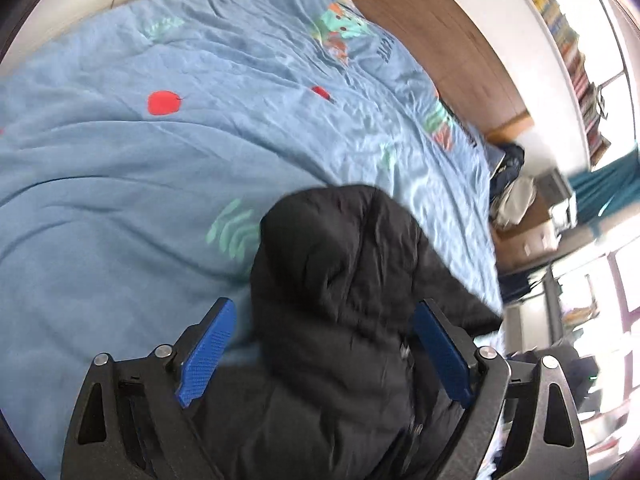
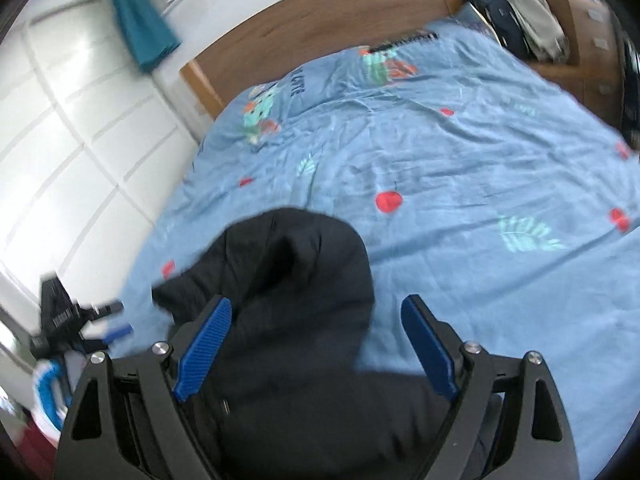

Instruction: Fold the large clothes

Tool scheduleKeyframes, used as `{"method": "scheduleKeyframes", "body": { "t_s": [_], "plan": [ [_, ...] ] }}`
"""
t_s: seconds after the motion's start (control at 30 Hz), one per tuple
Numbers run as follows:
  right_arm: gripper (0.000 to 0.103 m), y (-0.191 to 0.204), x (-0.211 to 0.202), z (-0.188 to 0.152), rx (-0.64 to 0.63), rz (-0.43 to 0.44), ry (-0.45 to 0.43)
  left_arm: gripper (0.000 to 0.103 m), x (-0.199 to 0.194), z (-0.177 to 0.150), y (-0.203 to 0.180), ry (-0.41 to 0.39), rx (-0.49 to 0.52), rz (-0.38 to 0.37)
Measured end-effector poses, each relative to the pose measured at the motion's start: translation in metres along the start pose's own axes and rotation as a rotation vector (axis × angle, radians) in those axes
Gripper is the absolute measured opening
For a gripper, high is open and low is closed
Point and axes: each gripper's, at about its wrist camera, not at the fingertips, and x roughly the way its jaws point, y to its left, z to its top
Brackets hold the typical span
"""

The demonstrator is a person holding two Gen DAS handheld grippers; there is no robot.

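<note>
A black padded jacket (image 1: 340, 280) lies bunched on a light blue bedspread (image 1: 140, 180). My left gripper (image 1: 324, 312) is open, its blue pads (image 1: 208, 348) on either side of the jacket's bulk. In the right wrist view the same jacket (image 2: 288, 292) fills the space between the open jaws of my right gripper (image 2: 316, 312), with blue pads (image 2: 430, 350) apart around the cloth. The left gripper also shows at the far left of the right wrist view (image 2: 80, 320). The jacket's lower part is hidden under both grippers.
The bedspread (image 2: 460, 168) has cherry and leaf prints. A wooden headboard (image 2: 320, 24) stands at the far end. Dark and white clothes (image 2: 516, 20) are piled at the bed's far right corner beside a wooden cabinet (image 2: 592, 40). White wardrobe doors (image 2: 72, 140) run along the left.
</note>
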Motion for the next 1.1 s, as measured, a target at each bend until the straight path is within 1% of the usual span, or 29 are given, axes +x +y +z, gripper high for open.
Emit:
{"method": "scheduleKeyframes", "body": {
  "t_s": [0.07,0.17,0.27,0.37,0.47,0.53,0.6,0.63,0.7,0.8,0.87,0.93,0.97,1.0,1.03,1.1],
  "plan": [
    [0.087,-0.007,0.022,0.013,0.066,0.026,0.012,0.092,0.016,0.014,0.001,0.009,-0.004,0.026],
    [0.087,-0.013,0.050,0.030,0.131,0.043,0.015,0.092,0.034,0.027,0.003,0.029,0.001,0.021],
    [0.087,-0.016,0.072,0.043,0.139,0.046,0.015,0.092,0.053,0.038,0.008,0.032,0.003,0.035],
    [0.087,-0.018,0.096,0.053,0.143,0.036,0.038,0.092,0.066,0.049,0.015,0.033,-0.032,0.034],
    [0.087,-0.018,0.112,0.057,0.126,0.027,0.058,0.092,0.076,0.057,0.021,0.043,-0.037,0.020],
    [0.087,-0.018,0.124,0.056,0.115,0.018,0.082,0.092,0.084,0.058,0.025,0.070,-0.046,0.011],
    [0.087,-0.018,0.134,0.053,0.107,0.025,0.099,0.092,0.092,0.058,0.029,0.090,-0.059,0.035],
    [0.087,-0.018,0.139,0.050,0.103,0.028,0.113,0.092,0.096,0.056,0.033,0.098,-0.074,0.035],
    [0.087,-0.016,0.151,0.045,0.081,0.007,0.140,0.092,0.102,0.054,0.037,0.119,-0.088,0.023],
    [0.087,-0.017,0.163,0.039,0.079,-0.007,0.167,0.091,0.104,0.054,0.036,0.128,-0.082,0.037],
    [0.087,-0.019,0.165,0.038,0.085,-0.014,0.172,0.081,0.104,0.053,0.034,0.128,-0.064,0.041],
    [0.086,-0.020,0.167,0.038,0.087,-0.045,0.186,0.042,0.106,0.051,0.030,0.153,-0.043,0.032],
    [0.080,-0.020,0.167,0.038,0.082,-0.057,0.194,0.037,0.109,0.051,0.028,0.168,-0.032,0.033],
    [0.063,-0.019,0.167,0.038,0.068,-0.070,0.208,0.029,0.108,0.048,0.023,0.173,-0.007,0.046],
    [0.055,-0.017,0.167,0.038,0.052,-0.094,0.221,0.021,0.107,0.046,0.018,0.174,0.014,0.044],
    [0.032,-0.012,0.164,0.038,0.023,-0.114,0.230,0.016,0.103,0.043,0.011,0.171,0.045,0.040]
  ]
}}
